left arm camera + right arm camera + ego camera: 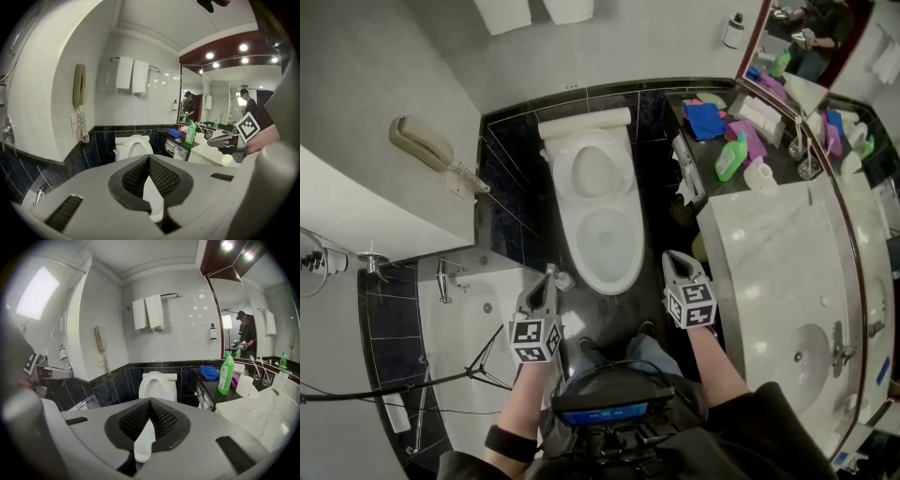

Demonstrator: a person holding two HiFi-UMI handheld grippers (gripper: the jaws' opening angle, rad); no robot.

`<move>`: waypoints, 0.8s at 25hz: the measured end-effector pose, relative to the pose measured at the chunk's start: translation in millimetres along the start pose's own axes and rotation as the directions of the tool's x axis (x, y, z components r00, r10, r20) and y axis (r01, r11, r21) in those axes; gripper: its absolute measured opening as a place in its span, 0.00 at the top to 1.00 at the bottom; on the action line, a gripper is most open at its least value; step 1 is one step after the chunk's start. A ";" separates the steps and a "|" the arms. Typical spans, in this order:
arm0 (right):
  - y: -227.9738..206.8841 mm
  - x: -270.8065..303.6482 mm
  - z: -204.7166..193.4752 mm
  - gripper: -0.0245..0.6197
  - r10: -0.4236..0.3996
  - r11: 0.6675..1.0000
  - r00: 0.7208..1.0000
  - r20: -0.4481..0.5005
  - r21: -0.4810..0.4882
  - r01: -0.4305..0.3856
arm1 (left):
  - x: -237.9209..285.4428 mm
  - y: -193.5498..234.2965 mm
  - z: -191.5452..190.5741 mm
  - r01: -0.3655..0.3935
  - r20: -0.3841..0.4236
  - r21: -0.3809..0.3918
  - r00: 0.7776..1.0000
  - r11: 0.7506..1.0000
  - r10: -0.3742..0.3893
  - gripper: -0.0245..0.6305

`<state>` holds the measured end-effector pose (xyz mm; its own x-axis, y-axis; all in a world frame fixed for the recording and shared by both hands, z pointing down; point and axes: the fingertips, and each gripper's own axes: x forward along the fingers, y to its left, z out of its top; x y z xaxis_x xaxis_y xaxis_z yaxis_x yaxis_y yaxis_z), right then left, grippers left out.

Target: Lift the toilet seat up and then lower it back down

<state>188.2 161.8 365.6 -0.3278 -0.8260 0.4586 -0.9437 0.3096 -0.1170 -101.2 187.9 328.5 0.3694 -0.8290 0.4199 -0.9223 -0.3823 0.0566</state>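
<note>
- White toilet [639, 202] stands against the black-tiled wall, between the tub [478, 323] and the marble counter [769, 244], straight ahead of you.
- Its lid [593, 172] leans upright against the tank. The seat [609, 284] looks to lie flat on the bowl, though from above you can't be fully sure a ring isn't folded up with the lid.
- Your left gripper [549, 274] hangs just off the bowl's front left corner, touching nothing. Its own view shows the pads pressed together with nothing between them.
- Your right gripper [676, 257] hangs off the front right, near the counter's edge and likewise apart from the bowl. Its jaws are closed too and hold nothing.
- Both tools point forward and slightly down at the toilet, one on each side. That placement suits a start or a finish, not a lift in progress.
- If the seat is down as it seems, a closed tip is well shaped for hooking under its front rim, so there is no need to open up first.
- Mind the green bottle [730, 157] and the clutter on the dark shelf to the right.
</note>
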 end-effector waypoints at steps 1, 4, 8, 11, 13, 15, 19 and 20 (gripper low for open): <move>0.1 0.5 0.1 0.94 0.013 1.000 1.000 0.000 -0.002 -0.013 | -0.2 -1.6 0.7 -0.004 -0.001 0.009 1.000 1.000 0.004 0.96; 1.0 3.0 1.9 0.94 0.063 0.998 0.998 -0.005 -0.016 -0.063 | 1.4 -5.4 2.6 -0.029 -0.007 0.024 1.000 0.999 0.029 0.96; -4.9 9.8 4.8 0.94 0.129 0.991 0.992 -0.001 -0.040 -0.129 | 4.8 -12.2 2.1 -0.072 -0.014 0.012 0.997 0.997 0.073 0.96; -5.8 16.2 8.0 0.94 0.177 0.983 0.984 -0.004 -0.052 -0.177 | 8.5 -18.1 0.5 -0.094 -0.019 0.005 0.995 0.996 0.094 0.96; -5.6 20.0 7.2 0.94 0.198 0.979 0.980 -0.006 -0.057 -0.198 | 10.0 -21.4 -0.3 -0.103 -0.026 0.011 0.994 0.995 0.103 0.96; 0.0 23.2 10.5 0.94 0.222 0.973 0.975 -0.005 -0.058 -0.222 | 13.5 -21.6 0.3 -0.105 -0.028 0.024 0.994 0.994 0.106 0.96; 15.9 44.9 13.9 0.94 0.262 0.961 0.965 -0.012 -0.090 -0.262 | 31.9 -12.0 5.5 -0.085 -0.012 0.028 0.996 0.996 0.086 0.96; 20.0 51.4 12.5 0.94 0.268 0.959 0.963 -0.015 -0.097 -0.268 | 37.8 -8.9 5.1 -0.079 -0.015 0.036 0.997 0.996 0.079 0.96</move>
<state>151.9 119.6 375.8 -0.5680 -0.7057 0.4235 -0.8122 0.5637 -0.1500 -78.4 157.9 339.2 0.2936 -0.8506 0.4362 -0.9438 -0.3305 -0.0093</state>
